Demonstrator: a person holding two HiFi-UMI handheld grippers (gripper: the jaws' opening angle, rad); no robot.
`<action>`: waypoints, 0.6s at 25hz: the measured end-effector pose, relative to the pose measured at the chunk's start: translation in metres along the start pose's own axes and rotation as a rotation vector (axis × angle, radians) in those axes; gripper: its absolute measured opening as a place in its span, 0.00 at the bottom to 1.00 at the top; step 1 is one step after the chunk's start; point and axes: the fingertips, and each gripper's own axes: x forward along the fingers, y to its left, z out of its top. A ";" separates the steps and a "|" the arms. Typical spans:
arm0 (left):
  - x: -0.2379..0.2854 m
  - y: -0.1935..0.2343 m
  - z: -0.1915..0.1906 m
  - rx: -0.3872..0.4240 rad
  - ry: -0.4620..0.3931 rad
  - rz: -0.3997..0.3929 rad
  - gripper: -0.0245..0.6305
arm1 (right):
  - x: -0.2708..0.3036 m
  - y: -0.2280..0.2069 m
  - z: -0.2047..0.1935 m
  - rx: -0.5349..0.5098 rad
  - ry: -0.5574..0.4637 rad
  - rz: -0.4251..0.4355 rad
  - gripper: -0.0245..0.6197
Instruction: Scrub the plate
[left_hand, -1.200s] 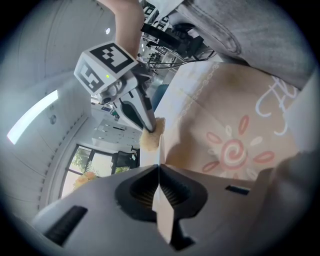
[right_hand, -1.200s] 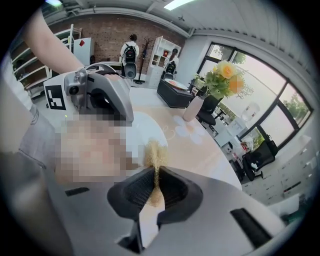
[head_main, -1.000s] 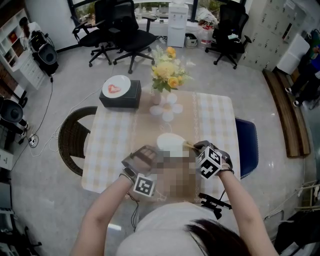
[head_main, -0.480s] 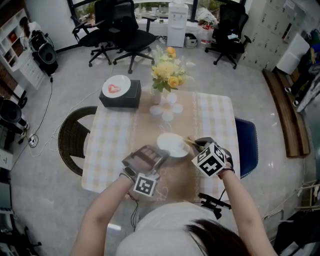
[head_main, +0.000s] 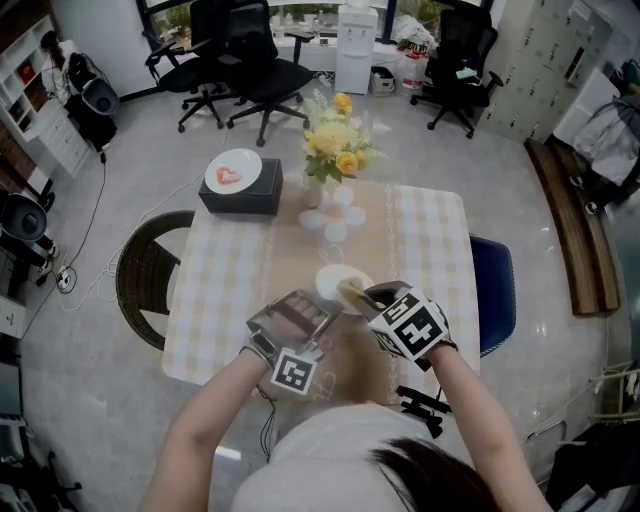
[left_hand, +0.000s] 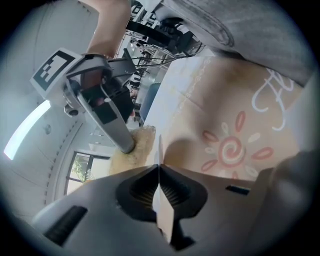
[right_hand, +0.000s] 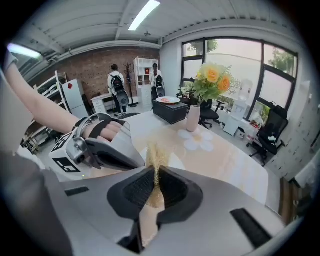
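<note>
A white plate (head_main: 338, 281) lies near the front middle of the checked table (head_main: 225, 290). My left gripper (head_main: 323, 314) is shut on the plate's near rim, which shows as a thin white edge (left_hand: 159, 150) between the jaws. My right gripper (head_main: 366, 296) is shut on a yellowish scrubber (right_hand: 156, 156) and holds it over the plate from the right. In the left gripper view the scrubber (left_hand: 131, 152) sits at the tip of the right gripper (left_hand: 125, 144), close against the plate. The plate's face is mostly hidden by the grippers.
A vase of yellow flowers (head_main: 336, 150) stands at the table's far middle, with a flower-shaped mat (head_main: 336, 222) in front. A black box (head_main: 240, 195) carrying a small plate sits far left. A wicker chair (head_main: 145, 280) is left, a blue chair (head_main: 497, 290) right.
My right gripper has moved left and inward with the scrubber, from the plate's right edge to over the plate. The left gripper has stayed on the rim.
</note>
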 end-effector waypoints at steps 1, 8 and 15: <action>0.000 0.001 0.000 0.002 0.000 0.003 0.06 | 0.002 0.002 0.000 0.000 0.004 0.005 0.09; 0.000 0.000 0.005 0.025 -0.007 -0.003 0.06 | 0.016 0.007 -0.006 -0.037 0.049 -0.004 0.09; -0.001 -0.001 0.003 0.036 -0.003 -0.008 0.06 | 0.017 -0.002 -0.014 -0.085 0.081 -0.022 0.09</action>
